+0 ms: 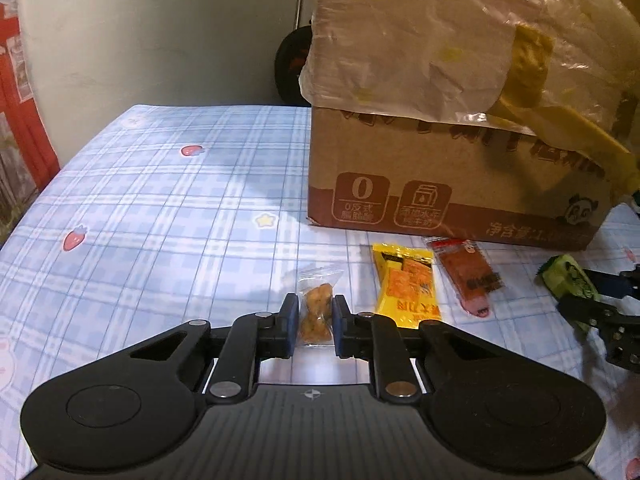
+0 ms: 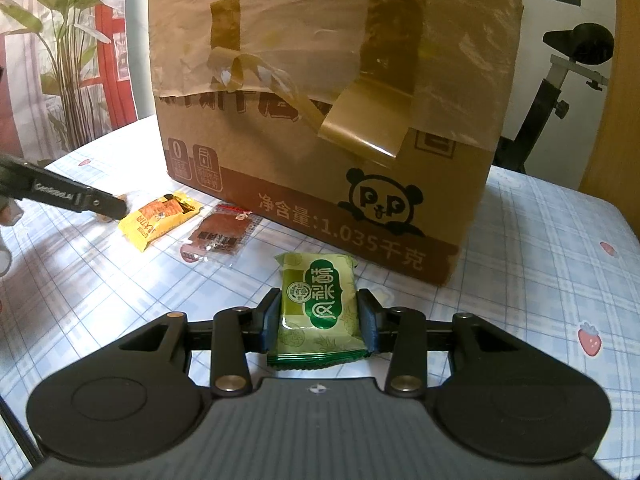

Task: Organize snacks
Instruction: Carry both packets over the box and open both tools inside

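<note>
**Snack sorting barely begun: 2 packets in the grippers, 2 waiting**

4 snacks are being shown on the checked tablecloth (image 1: 160, 208), all lying in a rough row in front of the cardboard box (image 2: 320, 168). None is seen stowed anywhere, so the task is judged to be at an early stage; whether anything is already inside the box cannot be told, since its top is out of view.

The clear packet (image 1: 316, 312) is being bracketed by the left gripper (image 1: 316, 324), the pads drawn in narrow against its sides; a firm grip is likely but contact is not fully certain. The green packet (image 2: 318, 312) is being held between the pads of the right gripper (image 2: 318, 320), which are pressing on both of its edges.

The yellow packet (image 1: 406, 284) and the red packet (image 1: 466, 276) are being left untouched, side by side between the 2 grippers and just in front of the box.

The clear packet is showing small brown lumps inside. The green packet is looking puffy and sealed, with white lettering printed on a dark green patch.
</note>
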The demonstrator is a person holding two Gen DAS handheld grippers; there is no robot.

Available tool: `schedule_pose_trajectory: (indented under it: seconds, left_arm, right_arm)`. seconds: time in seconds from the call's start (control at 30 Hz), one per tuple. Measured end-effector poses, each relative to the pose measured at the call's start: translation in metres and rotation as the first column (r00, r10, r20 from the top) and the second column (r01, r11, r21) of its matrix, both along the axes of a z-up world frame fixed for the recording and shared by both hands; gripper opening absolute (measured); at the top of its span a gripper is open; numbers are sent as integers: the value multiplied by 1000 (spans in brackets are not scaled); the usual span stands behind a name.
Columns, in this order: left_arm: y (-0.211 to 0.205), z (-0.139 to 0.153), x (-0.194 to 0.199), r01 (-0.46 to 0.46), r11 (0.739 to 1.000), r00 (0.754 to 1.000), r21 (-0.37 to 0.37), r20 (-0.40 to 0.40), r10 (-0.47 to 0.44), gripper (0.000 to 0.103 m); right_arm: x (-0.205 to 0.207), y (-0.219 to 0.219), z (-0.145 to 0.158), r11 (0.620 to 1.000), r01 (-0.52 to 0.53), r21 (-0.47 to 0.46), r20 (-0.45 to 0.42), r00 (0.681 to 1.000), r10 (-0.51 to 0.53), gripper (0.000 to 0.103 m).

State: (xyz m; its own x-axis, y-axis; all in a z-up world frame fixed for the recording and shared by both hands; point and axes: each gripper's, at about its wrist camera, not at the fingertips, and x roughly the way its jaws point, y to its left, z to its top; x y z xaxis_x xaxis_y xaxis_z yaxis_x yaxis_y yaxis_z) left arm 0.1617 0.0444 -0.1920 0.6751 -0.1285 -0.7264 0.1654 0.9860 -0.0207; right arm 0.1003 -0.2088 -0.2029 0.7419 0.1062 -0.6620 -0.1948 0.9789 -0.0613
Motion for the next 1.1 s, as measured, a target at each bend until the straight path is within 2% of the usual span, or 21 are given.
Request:
schedule_pose_trajectory:
  seconds: [0.13,0.3,0.43,0.63,0.73,0.83,1.03,1.1]
  left_arm:
    - [5,9,-17,-15,1000,1000,-27,15,15,19]
    - [14,18,-40,-71,993,997,-95,16,72,19]
    - [14,26,-50,-66,993,996,-98,51,71,19]
    - [6,48,-58,-36,995,991,-95,122,48,19]
    - [-2,65,-56,4,996,985,-92,172,12,19]
    - [-9,90,-51,43,995,971,-93,238,-20,19]
    - [-27,151,-31,122,989,921,-81,380,-82,19]
    - [-34,170,-20,143,985,908,-94,409,-93,19]
  right_arm:
    - [1,-1,0,1000,-1,9,-3,1000,1,43]
    - [-2,6,2,999,-18,-30,-4,1000,18,41]
    - [-19,11,9,997,-56,-49,10,998,57,41]
    - [-44,-1,31,999,-42,34,40,998,41,41]
    - [-52,-4,52,997,-46,60,83,996,41,41]
    - [-55,-2,85,994,-76,74,171,983,62,41]
    - [-35,-2,162,986,-117,116,363,929,68,41]
    - [-19,-4,181,985,-119,127,392,918,60,41]
